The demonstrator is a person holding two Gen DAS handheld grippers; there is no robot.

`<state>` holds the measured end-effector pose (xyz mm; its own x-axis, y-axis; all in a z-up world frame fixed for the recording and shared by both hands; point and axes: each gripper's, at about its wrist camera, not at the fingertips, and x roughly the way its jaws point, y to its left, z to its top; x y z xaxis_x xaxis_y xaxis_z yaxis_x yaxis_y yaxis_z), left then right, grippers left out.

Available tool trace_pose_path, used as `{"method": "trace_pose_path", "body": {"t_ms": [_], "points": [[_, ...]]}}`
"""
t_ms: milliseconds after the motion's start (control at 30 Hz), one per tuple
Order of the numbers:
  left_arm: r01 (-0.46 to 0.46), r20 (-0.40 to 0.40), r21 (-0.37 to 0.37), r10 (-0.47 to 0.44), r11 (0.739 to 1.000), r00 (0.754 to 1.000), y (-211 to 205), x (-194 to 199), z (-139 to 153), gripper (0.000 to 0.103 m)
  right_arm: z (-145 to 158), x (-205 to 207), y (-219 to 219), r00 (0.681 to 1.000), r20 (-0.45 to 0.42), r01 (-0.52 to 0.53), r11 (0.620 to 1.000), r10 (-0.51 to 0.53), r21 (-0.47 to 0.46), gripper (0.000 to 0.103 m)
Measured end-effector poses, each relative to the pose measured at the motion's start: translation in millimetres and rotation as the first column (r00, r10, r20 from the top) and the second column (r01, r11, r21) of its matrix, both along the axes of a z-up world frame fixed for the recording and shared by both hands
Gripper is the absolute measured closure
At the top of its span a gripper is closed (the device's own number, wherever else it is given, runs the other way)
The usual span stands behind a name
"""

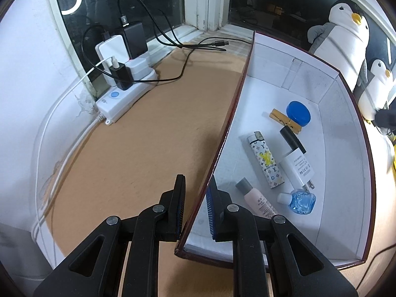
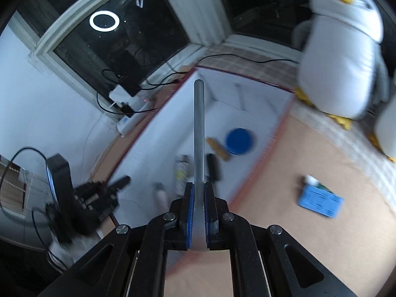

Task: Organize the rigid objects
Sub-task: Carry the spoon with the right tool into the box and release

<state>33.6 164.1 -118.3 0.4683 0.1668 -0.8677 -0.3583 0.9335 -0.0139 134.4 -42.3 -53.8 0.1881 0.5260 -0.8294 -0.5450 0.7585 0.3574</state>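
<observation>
Right wrist view: my right tool (image 2: pixel 198 212) was clamped on a plain grey metal rod (image 2: pixel 199 133), which stuck straight forward over the white-lined box (image 2: pixel 153 148). My left tool (image 1: pixel 195 210) straddled the box's left wall (image 1: pixel 230 113), jaws apart, not gripping. Inside lay a blue cap (image 1: pixel 298 113) and clothespin (image 1: pixel 284 121); bare tabletop (image 1: pixel 148 136) stretched leftward.
</observation>
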Motion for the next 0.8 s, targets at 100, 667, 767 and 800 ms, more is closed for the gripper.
{"method": "trace_pose_path", "body": {"t_ms": [100,667,767,800], "points": [[0.006,0.003,-0.006,-0.006,1.000,1.000,1,1,-1,0.088,-5,1,27,1.000,-0.010,-0.007,1.000,0.007,-0.011,0.096],[0.030,0.012,0.000,-0.030,1.000,0.999,0,8,-9,0.089,-69,34,91,0.985,-0.156,0.049,0.992,-0.067,-0.115,0.096],[0.033,0.013,-0.002,-0.033,0.999,0.999,0,8,-10,0.089,-74,36,97,0.984,-0.161,0.050,0.990,-0.071,-0.132,0.096],[0.033,0.013,-0.003,-0.033,0.999,0.999,0,8,-10,0.089,-76,37,99,0.984,-0.164,0.053,0.989,-0.076,-0.138,0.096]]}}
